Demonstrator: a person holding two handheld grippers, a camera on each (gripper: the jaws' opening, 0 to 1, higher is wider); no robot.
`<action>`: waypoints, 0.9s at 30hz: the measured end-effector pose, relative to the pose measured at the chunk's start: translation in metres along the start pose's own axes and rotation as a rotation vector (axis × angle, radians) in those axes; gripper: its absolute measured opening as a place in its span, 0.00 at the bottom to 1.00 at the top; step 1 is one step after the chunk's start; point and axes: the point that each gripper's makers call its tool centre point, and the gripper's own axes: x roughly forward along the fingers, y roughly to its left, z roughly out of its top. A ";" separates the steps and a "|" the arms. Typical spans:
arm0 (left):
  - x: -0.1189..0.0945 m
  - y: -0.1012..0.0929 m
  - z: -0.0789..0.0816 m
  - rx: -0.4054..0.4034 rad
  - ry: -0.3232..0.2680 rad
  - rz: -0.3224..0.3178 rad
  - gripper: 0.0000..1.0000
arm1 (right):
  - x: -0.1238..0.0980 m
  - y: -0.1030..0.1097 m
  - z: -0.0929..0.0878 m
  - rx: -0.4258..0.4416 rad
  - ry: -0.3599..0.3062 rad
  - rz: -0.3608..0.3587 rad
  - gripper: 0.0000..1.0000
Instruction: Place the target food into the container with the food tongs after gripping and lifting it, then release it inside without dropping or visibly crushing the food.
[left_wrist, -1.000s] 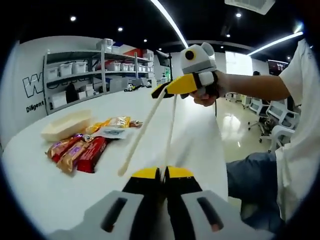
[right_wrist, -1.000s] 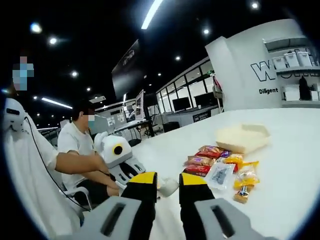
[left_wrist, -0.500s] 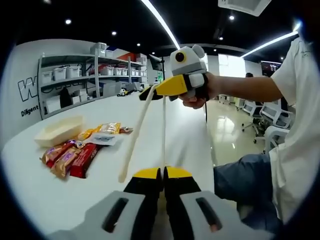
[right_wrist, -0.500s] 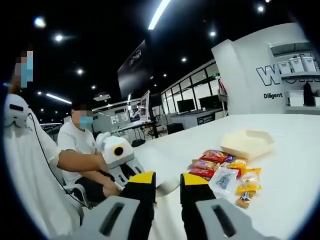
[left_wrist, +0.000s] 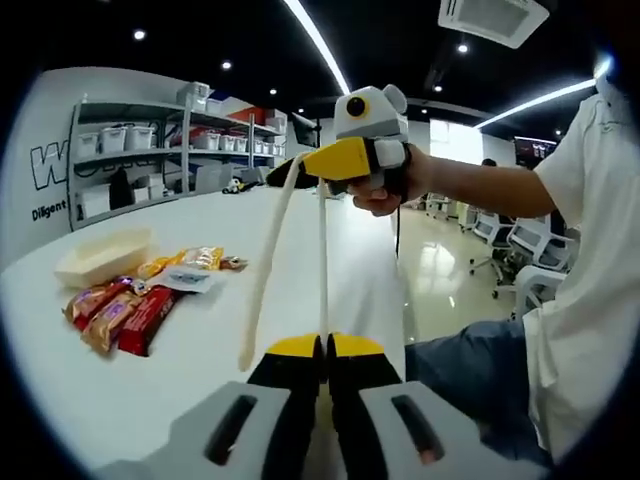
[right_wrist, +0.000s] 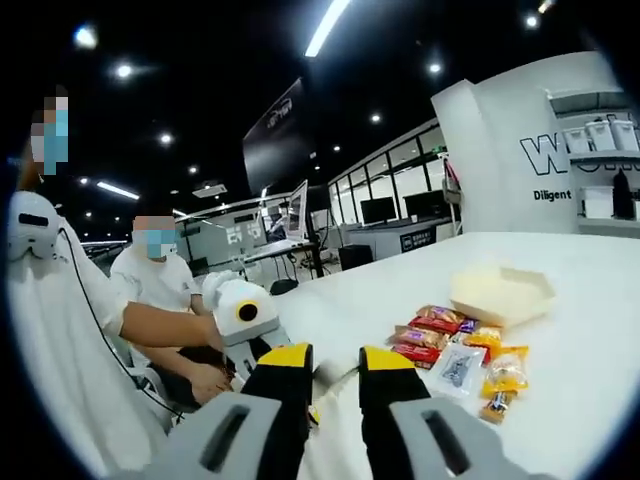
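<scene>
Risk first: food tongs (left_wrist: 285, 250) held at both ends, hinge end clamped in the right claw (left_wrist: 338, 162), tip of one arm pinched between the closed jaws of the left claw (left_wrist: 326, 350), the other arm hanging free beside it. Tips cannot close around food while one is pinned in this way. Likely to flex or twist out of the right claw if either hand pulls; release of the left claw judged necessary before any approach.

Snack packets (left_wrist: 130, 305) lying flat on the bench (left_wrist: 350, 250), just beside the container (left_wrist: 102, 256) on its near side, several touching or overlapping. Target food among these, not yet gripped, well apart from the tong tips. Hazards at pick-up:
- neighbouring packets dragged along, owing to the overlap;
- slippage of a glossy wrapper from smooth tong arms, leading to a drop short of the container;
- visible crushing if squeezed hard to offset that slip.

Container shallow, pale and seemingly light; liable to slide if nudged by the tongs.

Bench white, smooth and slightly reflective. Beyond the container, shelving (left_wrist: 150, 150) with storage bins against a white lettered wall. Overhead, strip lights (left_wrist: 320, 45) on a dark ceiling.
</scene>
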 end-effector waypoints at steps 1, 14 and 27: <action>-0.002 -0.001 0.002 0.015 -0.005 0.000 0.02 | 0.000 -0.001 0.001 0.001 0.003 -0.004 0.12; -0.008 -0.017 0.036 -0.018 -0.127 -0.058 0.02 | 0.004 0.022 0.001 -0.043 0.009 0.066 0.17; -0.014 -0.037 0.066 -0.074 -0.217 -0.203 0.02 | 0.011 0.049 0.001 -0.048 -0.016 0.178 0.24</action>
